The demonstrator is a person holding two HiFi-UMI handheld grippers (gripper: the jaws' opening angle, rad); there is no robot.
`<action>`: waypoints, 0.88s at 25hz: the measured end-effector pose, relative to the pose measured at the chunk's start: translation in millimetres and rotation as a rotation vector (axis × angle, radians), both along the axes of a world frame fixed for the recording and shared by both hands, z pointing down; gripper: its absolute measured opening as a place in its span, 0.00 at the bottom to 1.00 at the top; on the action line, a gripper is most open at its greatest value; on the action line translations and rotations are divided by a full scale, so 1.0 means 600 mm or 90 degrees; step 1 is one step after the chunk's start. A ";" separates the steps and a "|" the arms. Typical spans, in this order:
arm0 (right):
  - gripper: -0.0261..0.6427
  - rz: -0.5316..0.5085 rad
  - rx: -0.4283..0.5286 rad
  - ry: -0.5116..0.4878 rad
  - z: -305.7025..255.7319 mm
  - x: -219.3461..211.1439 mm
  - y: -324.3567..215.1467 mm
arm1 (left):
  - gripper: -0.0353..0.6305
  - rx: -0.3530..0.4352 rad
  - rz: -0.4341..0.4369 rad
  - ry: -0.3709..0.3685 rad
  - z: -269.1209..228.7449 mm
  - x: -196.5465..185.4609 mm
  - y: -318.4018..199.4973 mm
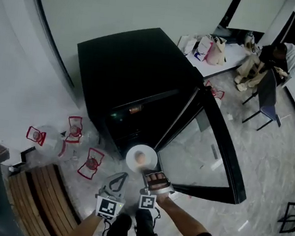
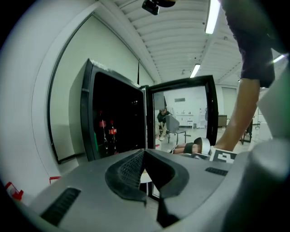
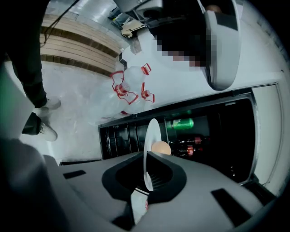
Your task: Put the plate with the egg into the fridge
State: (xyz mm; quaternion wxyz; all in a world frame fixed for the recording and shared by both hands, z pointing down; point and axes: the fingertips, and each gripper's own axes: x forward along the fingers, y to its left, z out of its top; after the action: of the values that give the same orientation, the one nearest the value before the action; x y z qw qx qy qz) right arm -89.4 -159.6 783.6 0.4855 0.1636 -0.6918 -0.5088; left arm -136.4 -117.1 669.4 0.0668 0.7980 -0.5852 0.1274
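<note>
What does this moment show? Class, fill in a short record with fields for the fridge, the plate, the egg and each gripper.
fridge: black, standing on the floor, its door swung open
plate: white, held in front of the open fridge, not yet inside
egg: lying on the plate
right gripper: jaws clamped on the plate's rim
left gripper: jaws together, nothing between them
inside the fridge: bottles with red labels
</note>
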 end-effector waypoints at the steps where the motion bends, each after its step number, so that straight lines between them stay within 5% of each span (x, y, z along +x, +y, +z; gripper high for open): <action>1: 0.06 0.000 0.002 0.002 0.032 -0.007 -0.025 | 0.07 0.000 0.001 -0.005 0.038 0.000 -0.016; 8: 0.06 0.034 0.044 -0.033 0.196 -0.058 -0.205 | 0.07 0.002 -0.003 -0.008 0.263 -0.005 -0.140; 17: 0.06 -0.020 0.092 -0.056 0.312 -0.155 -0.361 | 0.07 0.036 -0.047 -0.010 0.438 -0.056 -0.278; 20: 0.06 -0.044 0.061 -0.036 0.348 -0.177 -0.370 | 0.07 0.038 -0.048 -0.012 0.467 -0.056 -0.287; 22: 0.06 -0.060 -0.043 -0.022 0.398 -0.188 -0.352 | 0.07 0.039 -0.049 -0.011 0.478 -0.058 -0.290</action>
State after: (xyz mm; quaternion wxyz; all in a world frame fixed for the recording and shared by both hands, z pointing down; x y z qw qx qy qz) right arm -202.5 -370.6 1022.3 0.4543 0.1232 -0.7238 -0.5046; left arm -170.9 -291.3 956.4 0.0422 0.7754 -0.6197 0.1139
